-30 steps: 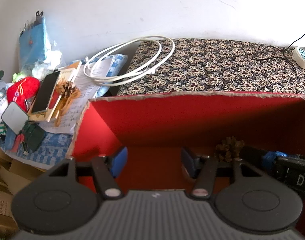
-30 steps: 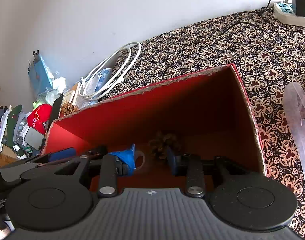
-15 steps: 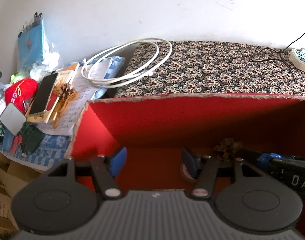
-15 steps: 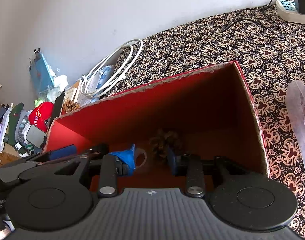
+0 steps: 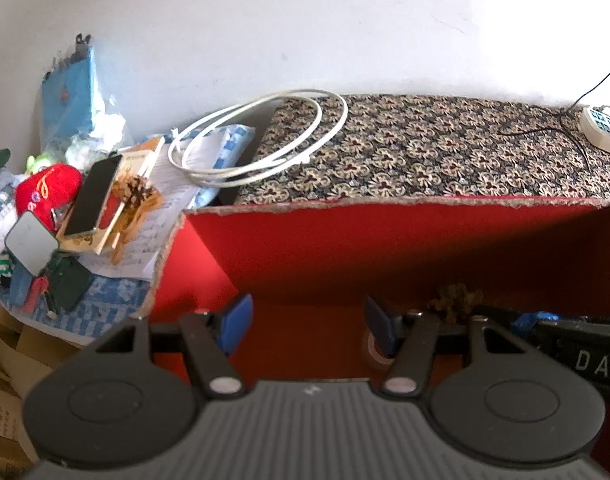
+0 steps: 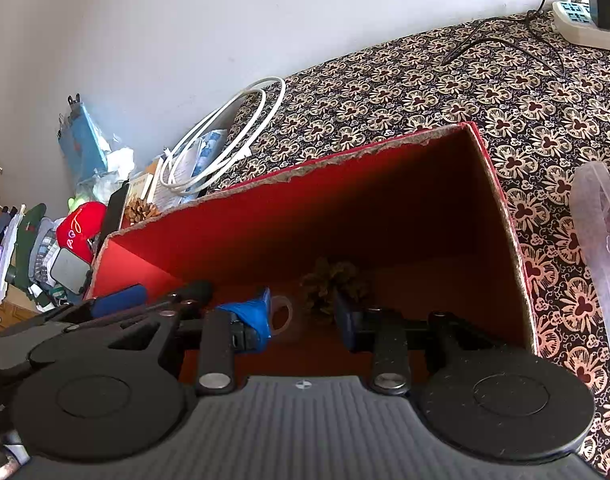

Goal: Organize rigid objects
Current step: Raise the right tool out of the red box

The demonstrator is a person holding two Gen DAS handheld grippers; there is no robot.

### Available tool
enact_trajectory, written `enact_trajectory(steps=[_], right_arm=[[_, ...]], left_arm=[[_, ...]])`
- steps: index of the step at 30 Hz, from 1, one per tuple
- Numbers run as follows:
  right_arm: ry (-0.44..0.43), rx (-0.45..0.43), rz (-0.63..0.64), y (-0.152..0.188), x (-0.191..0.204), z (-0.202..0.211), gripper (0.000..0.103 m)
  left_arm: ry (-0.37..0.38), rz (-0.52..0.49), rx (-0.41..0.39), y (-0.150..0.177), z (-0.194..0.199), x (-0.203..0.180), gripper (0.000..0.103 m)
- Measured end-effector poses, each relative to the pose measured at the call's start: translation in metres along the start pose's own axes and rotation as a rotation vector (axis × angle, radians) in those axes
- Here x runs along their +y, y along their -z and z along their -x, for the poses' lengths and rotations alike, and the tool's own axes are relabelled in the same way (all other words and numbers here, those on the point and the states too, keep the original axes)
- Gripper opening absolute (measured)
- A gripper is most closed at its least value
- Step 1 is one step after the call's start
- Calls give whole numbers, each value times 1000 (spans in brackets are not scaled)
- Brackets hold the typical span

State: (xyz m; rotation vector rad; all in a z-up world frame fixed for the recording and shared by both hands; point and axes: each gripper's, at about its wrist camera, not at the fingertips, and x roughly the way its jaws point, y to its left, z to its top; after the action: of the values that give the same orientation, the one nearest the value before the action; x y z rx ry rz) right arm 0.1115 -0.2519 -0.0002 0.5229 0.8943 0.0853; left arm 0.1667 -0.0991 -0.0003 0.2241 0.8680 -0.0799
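Note:
An open red box (image 5: 385,200) stands on the patterned cloth (image 5: 445,152), and both grippers reach into it from the near side. On its floor lie a pine cone (image 5: 455,304) and a small tape roll (image 5: 371,354). My left gripper (image 5: 307,324) is open over bare red floor, nothing between its blue pads. My right gripper (image 6: 301,320) is open too. In its view the tape roll (image 6: 289,312) lies flat beyond the gap, untouched, and the pine cone (image 6: 337,284) sits just past the right finger. Loose blue wrap hangs on its left finger (image 6: 251,316).
Left of the box lies a heap: a coiled white cable (image 5: 261,140), a phone (image 5: 95,200) on a book, a second pine cone (image 5: 135,196), a red soft item (image 5: 45,192). A power strip (image 5: 601,132) sits far right. A clear plastic container (image 6: 601,248) lies right of the box.

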Motion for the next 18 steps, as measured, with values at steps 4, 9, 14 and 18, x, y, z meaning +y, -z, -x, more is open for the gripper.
enact_trajectory(steps=[4, 9, 14, 18], right_arm=[[-9, -13, 20, 0, 2, 4, 18], [-49, -62, 56, 4, 5, 23, 18], [-134, -96, 64, 9, 10, 50, 18], [-187, -110, 102, 18, 18, 71, 18]], left_arm=[[-14, 15, -51, 2, 12, 4, 62], [-8, 61, -111, 8, 47, 19, 62], [6, 99, -154, 23, 85, 36, 62], [7, 118, -169, 42, 108, 46, 62]])
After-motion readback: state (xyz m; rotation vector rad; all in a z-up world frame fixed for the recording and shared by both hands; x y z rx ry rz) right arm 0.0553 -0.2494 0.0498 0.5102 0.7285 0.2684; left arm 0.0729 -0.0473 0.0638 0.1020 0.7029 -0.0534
